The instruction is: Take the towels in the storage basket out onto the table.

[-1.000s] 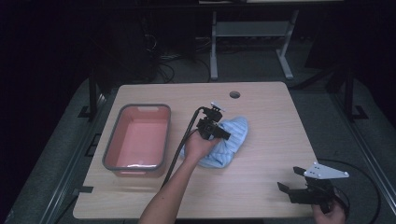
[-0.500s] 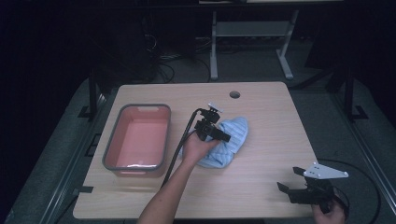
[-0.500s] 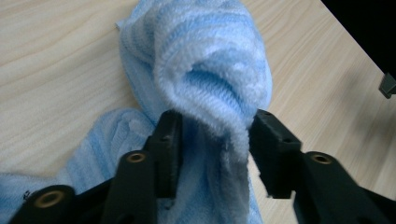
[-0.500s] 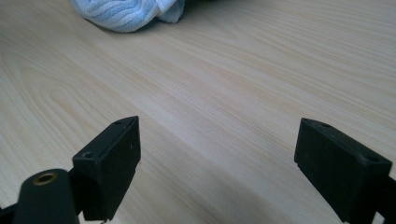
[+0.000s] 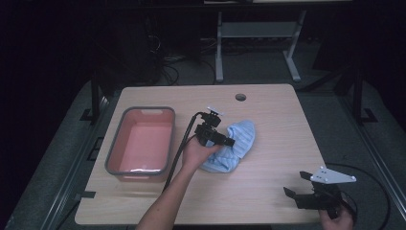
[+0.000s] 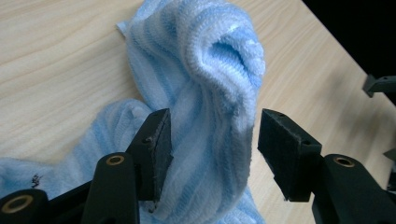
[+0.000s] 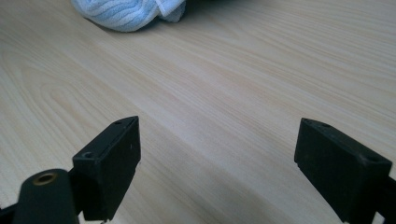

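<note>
A light blue striped towel (image 5: 241,139) lies crumpled near the middle of the wooden table (image 5: 268,201). My left gripper (image 5: 230,142) lies low over its left part, pointing right. In the left gripper view a raised fold of the towel (image 6: 210,70) stands between the jaws of my left gripper (image 6: 212,140). Those jaws have just been opening: one pad brushes the cloth and the other stands clear of it. My right gripper (image 5: 294,183) rests open near the table's front right edge, with bare wood between the fingers of the right gripper (image 7: 217,158) and the towel (image 7: 126,11) far ahead of it.
A pink tray with a grey rim (image 5: 115,143) sits on the left part of the table, nothing visible inside. A round cable hole (image 5: 240,97) is near the far edge. Dark floor and a metal frame lie beyond the table.
The left gripper's jaws have spread apart and let go of the towel fold, which stays standing between them. The left hand shifted only slightly. The right gripper has not moved.
</note>
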Available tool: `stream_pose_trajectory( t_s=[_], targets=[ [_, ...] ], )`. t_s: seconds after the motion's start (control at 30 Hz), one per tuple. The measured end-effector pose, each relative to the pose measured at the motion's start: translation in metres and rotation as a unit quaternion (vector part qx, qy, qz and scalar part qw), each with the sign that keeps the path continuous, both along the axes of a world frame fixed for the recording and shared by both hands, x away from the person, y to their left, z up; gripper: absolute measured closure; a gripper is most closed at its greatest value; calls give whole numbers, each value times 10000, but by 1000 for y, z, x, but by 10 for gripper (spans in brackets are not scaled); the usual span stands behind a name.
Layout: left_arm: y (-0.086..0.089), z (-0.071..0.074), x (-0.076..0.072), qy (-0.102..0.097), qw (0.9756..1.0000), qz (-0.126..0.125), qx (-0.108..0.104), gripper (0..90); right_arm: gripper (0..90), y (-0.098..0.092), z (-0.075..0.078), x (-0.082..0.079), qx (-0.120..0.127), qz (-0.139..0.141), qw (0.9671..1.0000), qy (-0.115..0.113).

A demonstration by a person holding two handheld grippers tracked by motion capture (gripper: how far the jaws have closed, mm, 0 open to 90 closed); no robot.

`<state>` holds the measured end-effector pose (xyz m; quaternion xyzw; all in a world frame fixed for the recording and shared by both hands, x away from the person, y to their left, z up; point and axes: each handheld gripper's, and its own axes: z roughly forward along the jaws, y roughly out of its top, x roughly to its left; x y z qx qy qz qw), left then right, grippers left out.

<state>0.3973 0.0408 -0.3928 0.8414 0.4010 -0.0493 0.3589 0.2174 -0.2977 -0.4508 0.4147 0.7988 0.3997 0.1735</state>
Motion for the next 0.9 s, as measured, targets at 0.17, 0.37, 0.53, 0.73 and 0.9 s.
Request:
stream_pose_trajectory(
  t_s=[0.17,0.37,0.53,0.73,0.9],
  targets=[
    [2,2,-2,-31,10000,0,-94,428,140,0,0,0,10,-8,10000,0],
    [6,5,-5,-33,9998,-39,-175,410,141,0,0,0,-1,0,10000,-1],
    [10,7,-8,-22,9995,-54,-303,403,141,0,0,0,2,-12,10000,-4],
    [15,11,-11,-43,9992,-46,-400,396,141,0,0,0,-18,-7,10000,-6],
    [19,13,-16,-81,9992,-74,-395,396,141,-1,0,0,-18,-23,10000,-15]
  ],
)
